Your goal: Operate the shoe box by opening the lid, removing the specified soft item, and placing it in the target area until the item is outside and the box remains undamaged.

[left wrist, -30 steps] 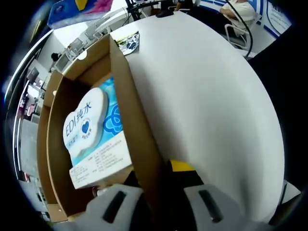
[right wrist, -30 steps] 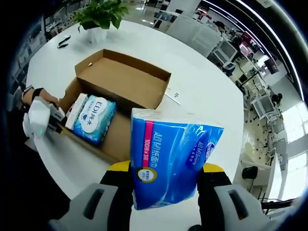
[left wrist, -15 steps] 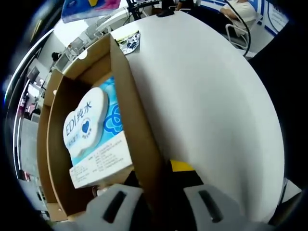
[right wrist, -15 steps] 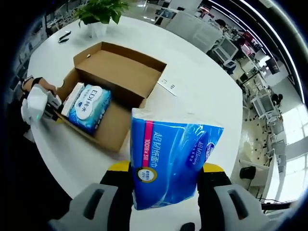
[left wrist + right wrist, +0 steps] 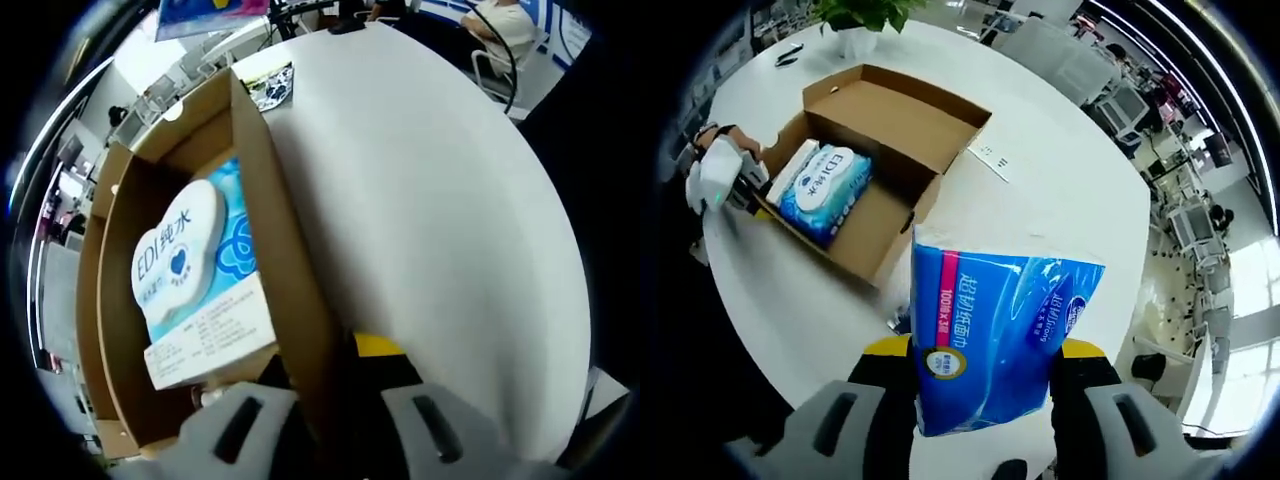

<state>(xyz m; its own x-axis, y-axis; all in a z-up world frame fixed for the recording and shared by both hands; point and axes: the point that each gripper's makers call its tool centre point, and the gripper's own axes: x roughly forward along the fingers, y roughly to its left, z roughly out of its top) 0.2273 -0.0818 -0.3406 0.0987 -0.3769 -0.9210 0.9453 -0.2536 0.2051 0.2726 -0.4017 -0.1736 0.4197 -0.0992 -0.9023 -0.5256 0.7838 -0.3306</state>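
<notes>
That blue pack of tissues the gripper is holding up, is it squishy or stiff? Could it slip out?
Probably squishy: the tissue pack has a creased plastic wrap that looks dented where the right gripper clamps it. It likely weighs little for its bulk, being held by its lower end alone. The glossy film may be a bit slippery, so it could slide if the grip loosens.

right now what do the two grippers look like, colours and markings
The right gripper has two broad light grey jaws, each with a dark slot, and black and yellow parts between them. The left gripper looks the same; from the right gripper view its body is white with a small green light.
</notes>
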